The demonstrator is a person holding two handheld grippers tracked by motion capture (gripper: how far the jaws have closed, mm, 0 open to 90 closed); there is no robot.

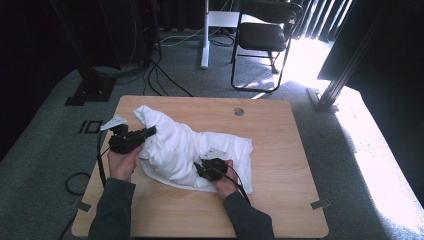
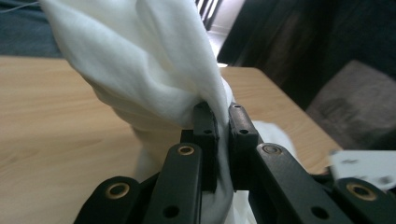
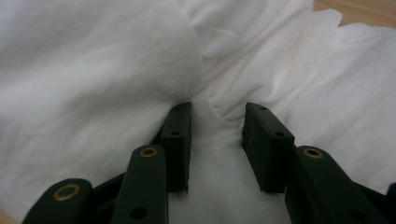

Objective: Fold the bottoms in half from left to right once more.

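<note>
Hands at work on a rumpled white cloth garment (image 1: 185, 150) spread across the middle of a light wooden table (image 1: 280, 200), seen from the high view: the left gripper (image 1: 150, 132), at the cloth's left edge, lifts a bunch of fabric clear of the tabletop, while the right gripper (image 1: 198, 169) presses into the cloth near its front edge. A black folding chair (image 1: 262, 35) stands on the grey carpet beyond the table. From the left gripper view, the left gripper (image 2: 223, 122) has its jaws pinched tight on a gathered fold of the white garment (image 2: 149, 70), which rises above them and hangs down past them toward the wood. From the right gripper view, the right gripper (image 3: 217, 122) stands with its jaws parted to a middling width, straddling a small ridge of the cloth (image 3: 299, 79) without clamping it. The likely risk is on this side: if the jaws close while the ridge is this shallow, they may catch a single thin layer or nothing, and the fabric could slide free once pulled; the left hold looks firm, though a sharp tug could drag the whole garment across the table.
</note>
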